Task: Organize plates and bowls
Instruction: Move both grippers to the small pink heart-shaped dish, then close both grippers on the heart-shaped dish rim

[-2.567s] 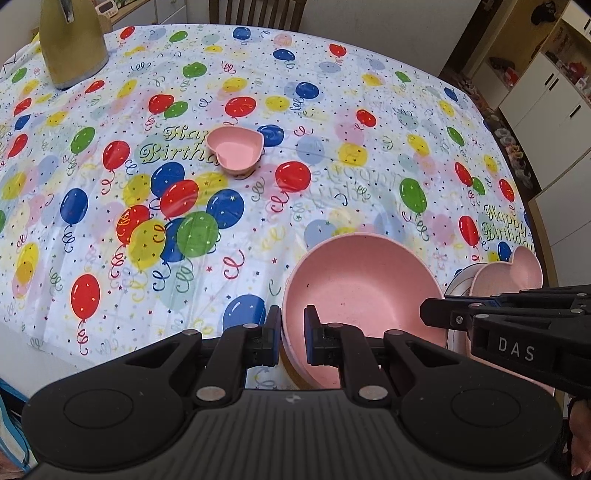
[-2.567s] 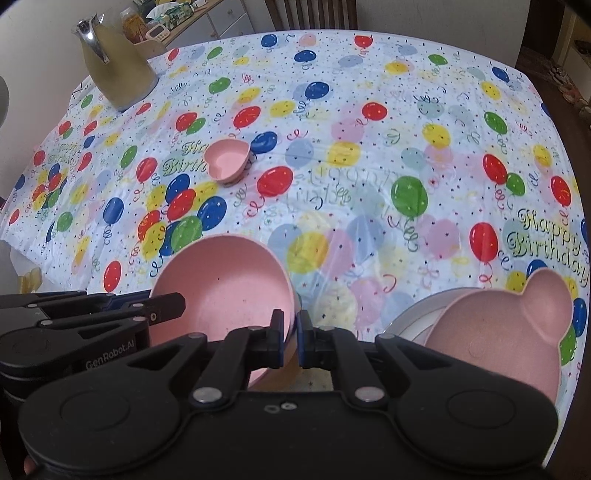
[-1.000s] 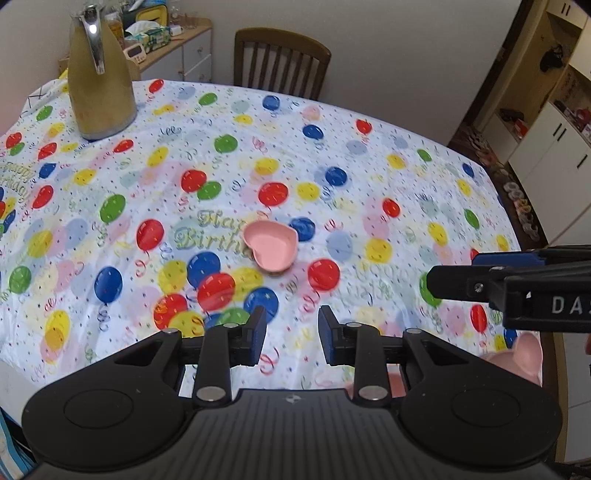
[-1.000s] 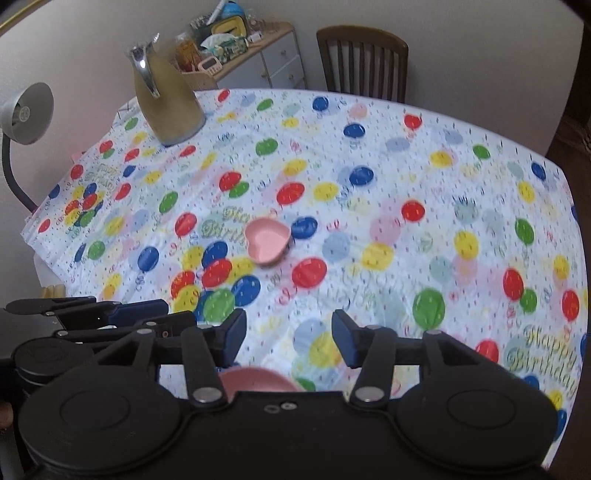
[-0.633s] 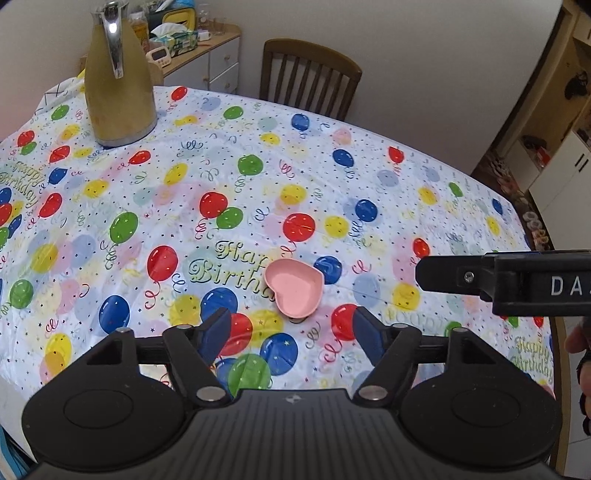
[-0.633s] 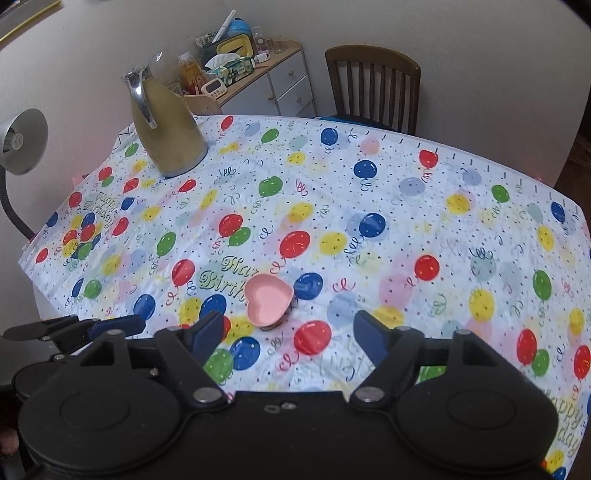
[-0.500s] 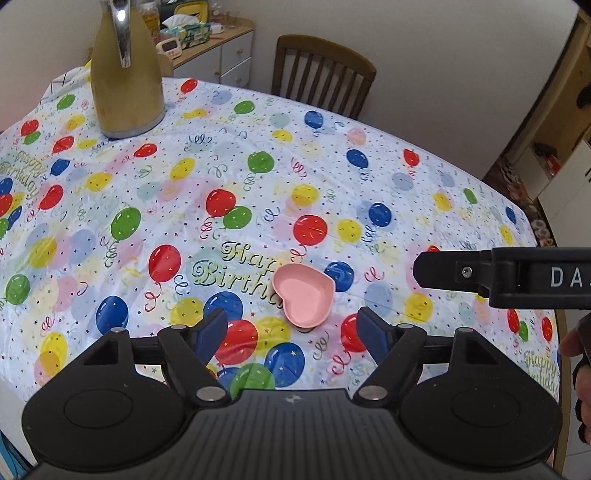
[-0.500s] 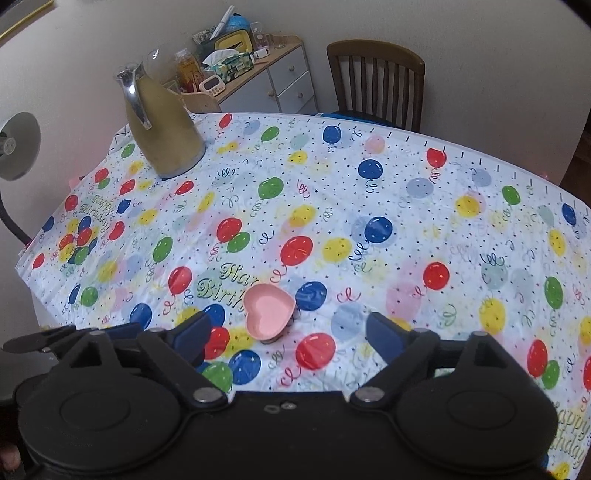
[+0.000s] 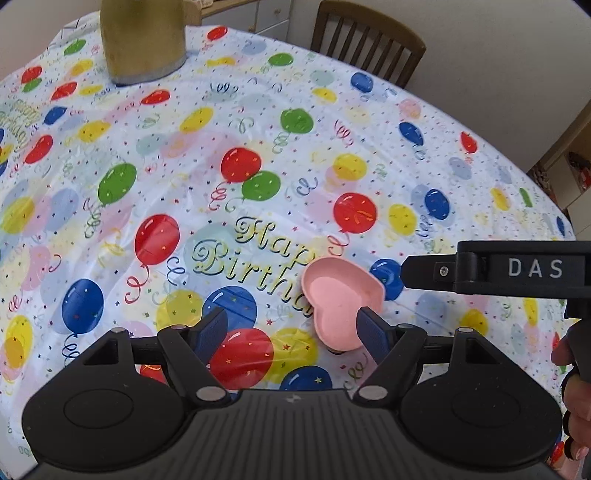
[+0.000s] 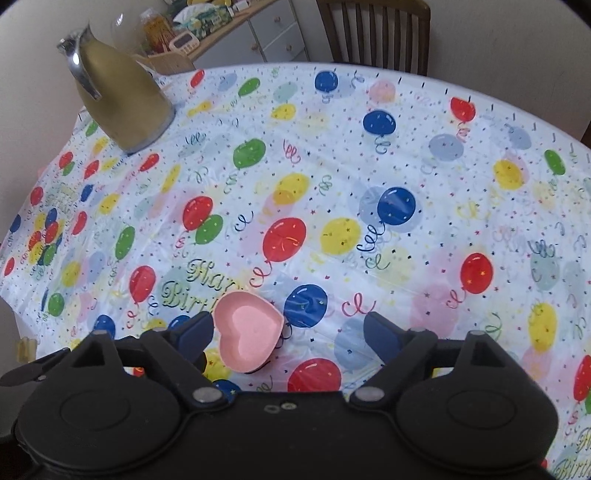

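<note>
Dish: I see one small pink heart-shaped dish (image 9: 340,302), shallow, matte, with a raised rim and a paler flat floor; it sits upright on the balloon-print tablecloth (image 9: 258,140), right beside the gold "Happy Birthday" lettering (image 9: 255,258), its point towards me.
Left gripper: my left gripper (image 9: 291,328) has its jaws apart and nothing between them; they opened up within the last second. Its right blue pad (image 9: 371,332) overlaps the dish's lower right edge in the picture; I cannot tell whether it touches.
Right gripper: my right gripper (image 10: 288,332) also has its jaws apart, having just been closing a little from wider. The dish (image 10: 249,338) shows in the gap, close to the left pad (image 10: 194,332), and neither pad presses on it.
Only in the left view: the right gripper's black arm with white "DAS" lettering (image 9: 535,267) crosses in from the right, with fingers of the person's hand (image 9: 572,402) below it.
Only in the right view: the whole gold jug (image 10: 118,99) with its chrome handle, and a cluttered sideboard (image 10: 229,26) behind it.
Both views: a wooden chair (image 9: 365,40) at the table's far edge.
</note>
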Motion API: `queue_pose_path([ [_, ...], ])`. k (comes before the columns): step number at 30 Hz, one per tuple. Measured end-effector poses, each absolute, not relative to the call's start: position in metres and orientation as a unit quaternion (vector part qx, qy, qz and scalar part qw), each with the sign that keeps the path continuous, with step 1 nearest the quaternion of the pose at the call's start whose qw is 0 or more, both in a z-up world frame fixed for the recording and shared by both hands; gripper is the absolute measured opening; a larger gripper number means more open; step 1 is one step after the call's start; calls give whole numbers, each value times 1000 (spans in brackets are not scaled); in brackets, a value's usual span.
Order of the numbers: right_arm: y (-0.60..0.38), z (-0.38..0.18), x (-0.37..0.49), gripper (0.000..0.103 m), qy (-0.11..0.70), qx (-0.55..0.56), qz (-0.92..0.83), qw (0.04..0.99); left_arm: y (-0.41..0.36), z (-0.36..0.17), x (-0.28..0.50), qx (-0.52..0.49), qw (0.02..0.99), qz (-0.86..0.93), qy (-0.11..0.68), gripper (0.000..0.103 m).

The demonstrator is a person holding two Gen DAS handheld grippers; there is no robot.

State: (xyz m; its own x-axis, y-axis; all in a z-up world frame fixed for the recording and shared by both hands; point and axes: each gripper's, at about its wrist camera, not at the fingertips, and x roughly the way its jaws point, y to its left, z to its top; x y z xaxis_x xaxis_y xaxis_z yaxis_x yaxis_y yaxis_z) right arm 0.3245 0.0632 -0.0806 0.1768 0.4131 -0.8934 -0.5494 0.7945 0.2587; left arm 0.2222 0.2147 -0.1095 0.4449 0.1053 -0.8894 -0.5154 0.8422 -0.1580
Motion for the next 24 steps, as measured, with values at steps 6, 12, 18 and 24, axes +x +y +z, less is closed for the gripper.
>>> queue_pose_path([
  [6,75,-111,335,60,584,-53,317,745,211,-127,231,-203,827,179,492,76],
  [12,86,-127,336,34,599,-54,329,728,206,-137,238,-194,830,172,494,61],
  [18,89,-135,335,15,602,-57,331,724,207,-141,243,-198,832,158,494,36],
  [24,91,-135,330,2,593,-67,335,729,208,-144,246,-202,831,151,496,17],
])
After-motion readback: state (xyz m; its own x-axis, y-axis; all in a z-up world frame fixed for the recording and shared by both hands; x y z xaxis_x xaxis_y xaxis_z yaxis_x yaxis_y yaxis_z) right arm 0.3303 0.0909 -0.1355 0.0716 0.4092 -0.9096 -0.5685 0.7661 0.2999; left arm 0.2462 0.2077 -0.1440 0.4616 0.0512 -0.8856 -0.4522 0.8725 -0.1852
